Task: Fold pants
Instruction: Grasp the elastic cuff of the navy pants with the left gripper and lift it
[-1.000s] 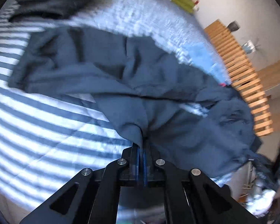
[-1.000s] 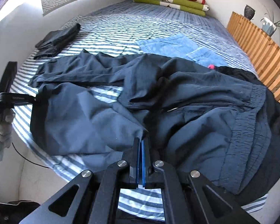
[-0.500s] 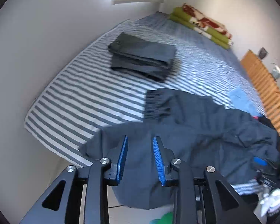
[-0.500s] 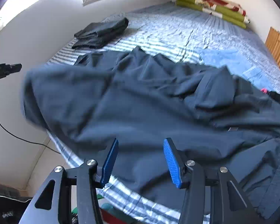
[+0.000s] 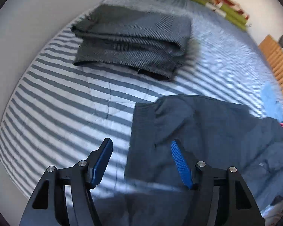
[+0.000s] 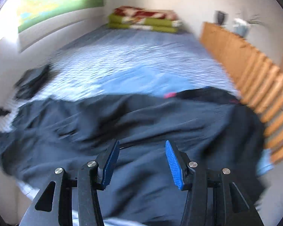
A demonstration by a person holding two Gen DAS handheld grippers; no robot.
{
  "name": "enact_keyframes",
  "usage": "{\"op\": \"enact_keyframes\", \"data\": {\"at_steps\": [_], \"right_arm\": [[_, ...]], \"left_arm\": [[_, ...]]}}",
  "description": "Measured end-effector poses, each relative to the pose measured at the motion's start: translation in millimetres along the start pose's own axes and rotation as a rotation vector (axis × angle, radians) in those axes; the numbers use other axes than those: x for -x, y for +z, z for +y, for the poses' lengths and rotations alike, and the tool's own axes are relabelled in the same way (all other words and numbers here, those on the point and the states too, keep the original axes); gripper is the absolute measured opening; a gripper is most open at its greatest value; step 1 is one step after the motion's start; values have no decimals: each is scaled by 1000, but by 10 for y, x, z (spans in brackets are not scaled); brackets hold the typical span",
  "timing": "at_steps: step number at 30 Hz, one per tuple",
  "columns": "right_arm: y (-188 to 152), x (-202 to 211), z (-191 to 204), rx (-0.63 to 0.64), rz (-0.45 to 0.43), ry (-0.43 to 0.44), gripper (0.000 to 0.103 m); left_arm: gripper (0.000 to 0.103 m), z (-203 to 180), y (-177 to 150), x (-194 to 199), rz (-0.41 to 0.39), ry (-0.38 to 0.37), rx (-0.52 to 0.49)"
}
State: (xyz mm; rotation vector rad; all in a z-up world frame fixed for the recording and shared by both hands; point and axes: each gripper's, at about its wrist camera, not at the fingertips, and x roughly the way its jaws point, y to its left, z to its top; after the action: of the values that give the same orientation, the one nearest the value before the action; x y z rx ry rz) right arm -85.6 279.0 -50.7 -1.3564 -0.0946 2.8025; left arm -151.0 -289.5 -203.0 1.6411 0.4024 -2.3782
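Pants lie lengthwise across the striped bed (wall alongside); each hand-held gripper, left and right, gapes empty.

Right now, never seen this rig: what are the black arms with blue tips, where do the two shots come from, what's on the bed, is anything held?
No robot here. A person carries handheld tongs in each hand, each with a fisheye camera looking forward along its two black fingers with blue pads.

The left wrist view shows the left tongs standing open and empty over the striped bed sheet. The right wrist view, blurred by motion, shows the right tongs, also open and empty.

On the bed: dark navy pants, spread out and rumpled, the garment to be folded. Beyond them is a folded grey garment, and to the right something light blue, too blurred to identify. Green and red folded bedding lies at the far end, and a wooden slatted rail runs along the right side.

Nothing is held.
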Motion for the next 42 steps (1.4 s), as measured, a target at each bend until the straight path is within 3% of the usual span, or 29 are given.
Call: {"op": "enact_keyframes", "data": {"at_steps": [6,8,10,14,17,18,20,22,25,29,34,37,39,40,42], "right_arm": [[468,-344,-985,-171,70,-51,69],[585,-572,-1188,-211,113,-67,69],[667,-784,-1340,-254,148,-79,69],[752,-1199,-1540,-305,239,-139,69],[702,-1407,-1523,-317,317,-95,68],[687,-1420,-1473,-311,329,-60,64],[696,-1361,-1303,-230,333,-54,18],[720,-1243,-1129,-149,314,-51,8],[879,-925,-985,-76,215,-112,6],[1309,-491,-979,-50,35,-131,6],[1757,-493,-963,-25,-104,-147,6],[1899,-927,-928,-25,-51,-140,9],[1866,-1145,-910,-41,-6,-170,18],[1836,-1180,-920,-52,-2,-160,27],[1710,-1155,-972,-80,-7,-110,34]], "left_arm": [[67,-183,122,-472,59,24,-14],[52,-301,112,-520,51,57,-51],[29,-410,98,-529,39,93,-95],[27,-536,107,-476,23,117,-134],[27,-505,145,-373,4,108,-112],[27,-482,161,-328,-5,108,-103],[26,-419,201,-192,-31,107,-89],[26,-328,251,-22,-65,122,-74],[26,-181,384,354,-142,155,-45],[26,104,647,917,-266,191,10],[26,178,834,1258,-363,273,47],[29,212,951,1115,-338,287,88],[31,220,1023,954,-246,266,94],[38,220,1023,905,-219,267,106],[45,206,985,903,-219,281,106]]}}
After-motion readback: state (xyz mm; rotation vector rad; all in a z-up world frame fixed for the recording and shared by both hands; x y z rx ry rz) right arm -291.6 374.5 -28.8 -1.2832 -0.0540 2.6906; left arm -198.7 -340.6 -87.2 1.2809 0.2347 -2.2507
